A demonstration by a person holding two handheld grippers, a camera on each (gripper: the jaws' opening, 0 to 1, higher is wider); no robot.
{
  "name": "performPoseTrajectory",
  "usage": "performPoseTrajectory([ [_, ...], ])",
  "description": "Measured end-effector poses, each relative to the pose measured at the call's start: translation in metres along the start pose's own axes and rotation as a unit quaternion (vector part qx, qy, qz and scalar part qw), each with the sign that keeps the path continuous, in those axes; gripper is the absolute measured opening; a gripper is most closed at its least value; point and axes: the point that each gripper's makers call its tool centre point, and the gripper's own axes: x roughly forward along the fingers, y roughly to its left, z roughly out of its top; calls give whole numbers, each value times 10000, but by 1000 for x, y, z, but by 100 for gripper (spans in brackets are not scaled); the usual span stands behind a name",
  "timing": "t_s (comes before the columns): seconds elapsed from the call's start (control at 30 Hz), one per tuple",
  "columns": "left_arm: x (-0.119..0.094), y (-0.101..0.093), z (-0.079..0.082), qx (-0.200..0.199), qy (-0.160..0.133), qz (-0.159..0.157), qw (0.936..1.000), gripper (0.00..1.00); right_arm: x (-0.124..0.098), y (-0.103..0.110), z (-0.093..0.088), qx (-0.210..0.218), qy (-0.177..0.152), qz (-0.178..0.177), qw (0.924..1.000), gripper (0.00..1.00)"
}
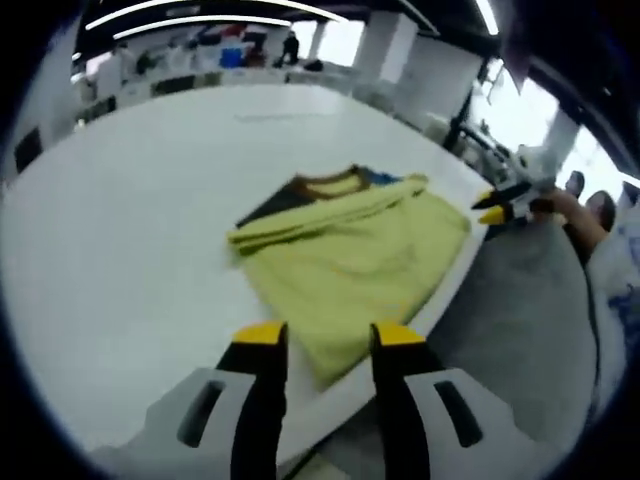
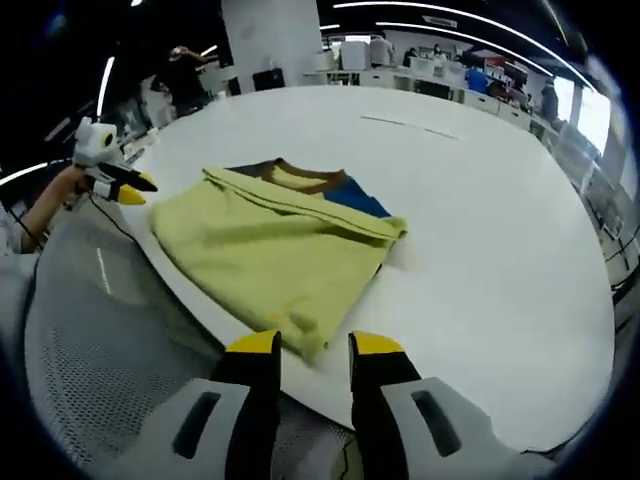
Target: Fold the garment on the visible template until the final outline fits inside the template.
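1. Left gripper view looks along the left tongs (image 1: 328,335), whose yellow-tipped jaws stand apart with nothing between them, poised just above the near corner of the yellow-green garment (image 1: 355,260).
2. That garment lies partly folded on the white surface (image 1: 130,200), near its edge, with a long folded band across its top; a brown collar and a patch of blue peek out behind the band.
3. A dark template (image 1: 272,203) shows just past the garment's far corner, mostly covered by it.
4. Off to the right, the right tongs (image 1: 490,205) hang beyond the surface's edge, held by a hand (image 1: 560,205); I cannot tell from here how wide they are.
5. Right gripper view shows the right tongs (image 2: 315,345) parted and empty, tips over the garment's (image 2: 270,250) nearest corner at the surface's (image 2: 480,220) edge.
6. The left tongs (image 2: 135,185) show at the far left, beside the surface.
7. A grey mesh chair (image 2: 90,340) sits below the edge.
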Motion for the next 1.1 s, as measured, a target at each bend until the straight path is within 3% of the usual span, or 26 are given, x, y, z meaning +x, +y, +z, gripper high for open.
performPoseTrajectory([
  [0.13,1,0,-3,-133,-120,-3,9998,28,2,2,-6,41,60,56,10000,24],
  [0.33,7,-3,-19,-274,83,-40,9996,26,7,1,-13,86,163,98,9998,21],
  [0.67,13,-2,-29,-425,154,-73,9990,21,14,2,-18,152,250,146,9995,17],
  [0.87,17,-3,-35,-503,277,-115,9983,13,19,3,-17,155,278,177,9993,17],
  [1.1,18,-2,-39,-535,390,-80,9978,5,20,3,-18,106,336,199,9992,10],
])
